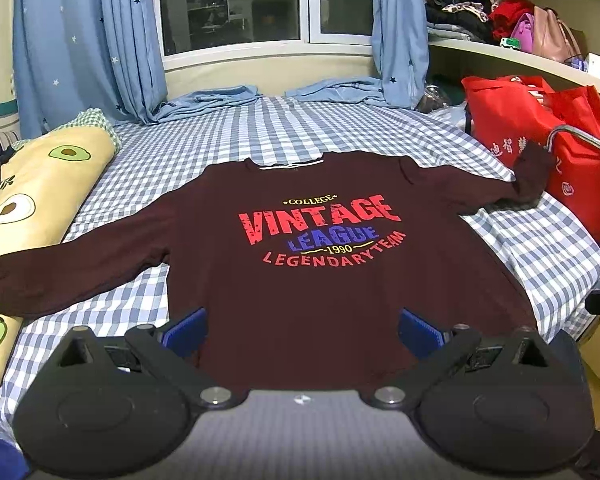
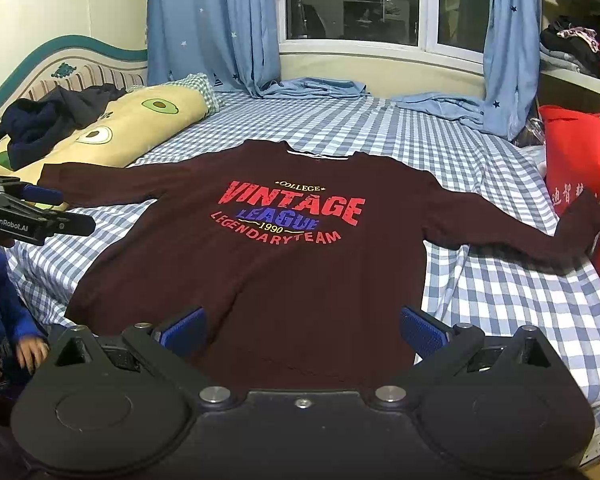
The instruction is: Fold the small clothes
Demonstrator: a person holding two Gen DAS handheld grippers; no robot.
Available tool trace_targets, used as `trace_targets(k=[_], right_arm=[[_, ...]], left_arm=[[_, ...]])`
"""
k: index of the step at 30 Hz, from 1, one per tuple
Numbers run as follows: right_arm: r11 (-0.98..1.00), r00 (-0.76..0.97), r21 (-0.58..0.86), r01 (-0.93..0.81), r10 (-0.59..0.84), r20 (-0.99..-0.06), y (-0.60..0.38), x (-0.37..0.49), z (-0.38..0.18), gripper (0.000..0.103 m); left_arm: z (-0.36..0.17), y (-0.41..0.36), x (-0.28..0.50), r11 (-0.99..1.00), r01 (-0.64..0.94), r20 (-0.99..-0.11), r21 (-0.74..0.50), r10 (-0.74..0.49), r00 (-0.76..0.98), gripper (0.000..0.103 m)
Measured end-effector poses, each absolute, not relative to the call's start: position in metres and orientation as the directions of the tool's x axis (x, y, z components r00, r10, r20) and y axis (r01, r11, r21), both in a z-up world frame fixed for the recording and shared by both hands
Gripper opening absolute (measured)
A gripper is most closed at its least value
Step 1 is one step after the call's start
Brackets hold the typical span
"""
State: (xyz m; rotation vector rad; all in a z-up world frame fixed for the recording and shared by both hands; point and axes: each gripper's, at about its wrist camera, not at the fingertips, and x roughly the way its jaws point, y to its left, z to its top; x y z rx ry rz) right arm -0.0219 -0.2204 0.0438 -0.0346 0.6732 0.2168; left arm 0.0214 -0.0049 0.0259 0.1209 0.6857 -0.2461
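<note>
A dark maroon long-sleeve shirt (image 1: 300,280) with a red "VINTAGE LEAGUE" print lies flat, face up, on the checked bed sheet (image 1: 284,128); both sleeves are spread out sideways. It also shows in the right wrist view (image 2: 292,264). My left gripper (image 1: 302,330) is open, its blue pads (image 1: 186,332) wide apart above the shirt's hem. My right gripper (image 2: 302,330) is open too, pads (image 2: 422,330) apart over the hem's right part. The left gripper also shows at the left edge of the right wrist view (image 2: 32,208). Neither gripper holds anything.
An avocado-print pillow (image 1: 32,200) lies along the bed's left side with dark clothes (image 2: 48,120) on it. Red bags (image 1: 540,148) stand at the right edge, and the right sleeve end rests against them. Blue curtains (image 1: 88,40) and a window are behind. A child's hand (image 2: 32,354) is at lower left.
</note>
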Motion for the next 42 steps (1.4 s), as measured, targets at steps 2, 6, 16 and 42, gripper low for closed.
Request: trace_targets(k=[2, 6, 16, 42], right_arm=[[0.978, 0.757, 0.039, -0.207, 0.185, -0.627, -0.220, -0.021, 0.044, 0.102], [0.976, 0.753, 0.034, -0.214, 0.187, -0.631, -0.219, -0.018, 0.046, 0.102], [0.974, 0.749, 0.021, -0.227, 0.189, -0.635, -0.215, -0.017, 0.048, 0.102], [0.972, 0.743, -0.002, -0.235, 0.178, -0.646, -0.199, -0.004, 0.048, 0.102]], left_arm=[[0.025, -0.004, 0.022, 0.966, 0.257, -0.640, 0.027, -0.181, 0.747, 0.102], [0.018, -0.003, 0.021, 0.963, 0.271, -0.655, 0.003, -0.202, 0.728, 0.102], [0.017, 0.000, 0.013, 0.944, 0.329, -0.647, 0.024, -0.236, 0.725, 0.102], [0.009, 0.034, 0.020, 0.951, 0.309, -0.652, 0.012, -0.226, 0.723, 0.102]])
